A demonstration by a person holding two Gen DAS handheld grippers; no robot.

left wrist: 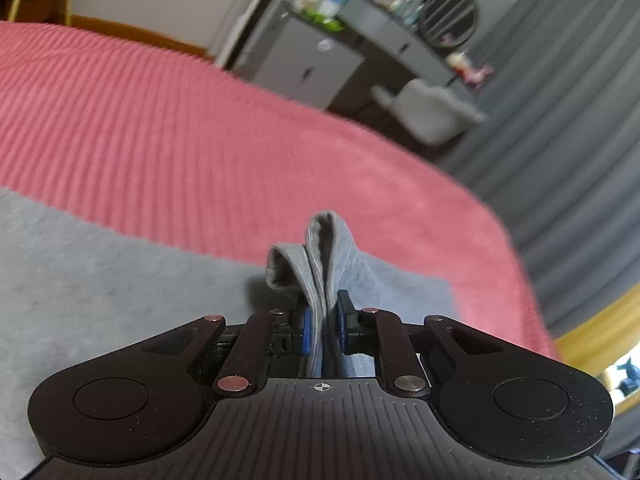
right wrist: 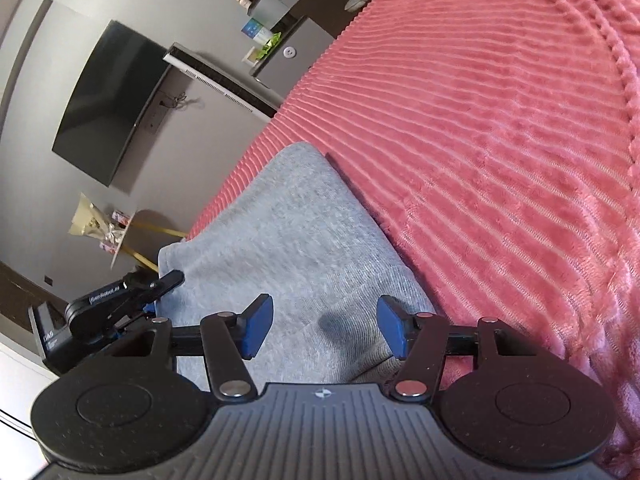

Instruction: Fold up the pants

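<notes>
The left gripper (left wrist: 323, 320) was clamped narrow on a bunched edge of the grey pants (left wrist: 100, 280), the doubled cloth standing up between its blue pads (left wrist: 306, 332) and poking out toward twelve o'clock. From that pinch the rest of the garment lay flat on the pink ribbed bedspread (left wrist: 200, 128), spreading away toward nine and ten o'clock in the left wrist view, with a smaller flap toward two o'clock.

In the right wrist view the left gripper (right wrist: 168, 280) showed at about nine o'clock, gripping the near-left edge of the pants (right wrist: 288, 232). The garment's long axis ran from six o'clock up toward eleven, ending in a rounded corner beside the bedspread (right wrist: 500, 140).

The right gripper (right wrist: 325, 330) hung wide open, holding nothing, its pads straddling the cloth just above the surface. The fabric lay directly ahead of and beneath its fingers, so it seemed the nearer tool for taking the matching edge. A fold would probably call for closing on the cloth at six o'clock, then carrying both held edges along that axis together.
</notes>
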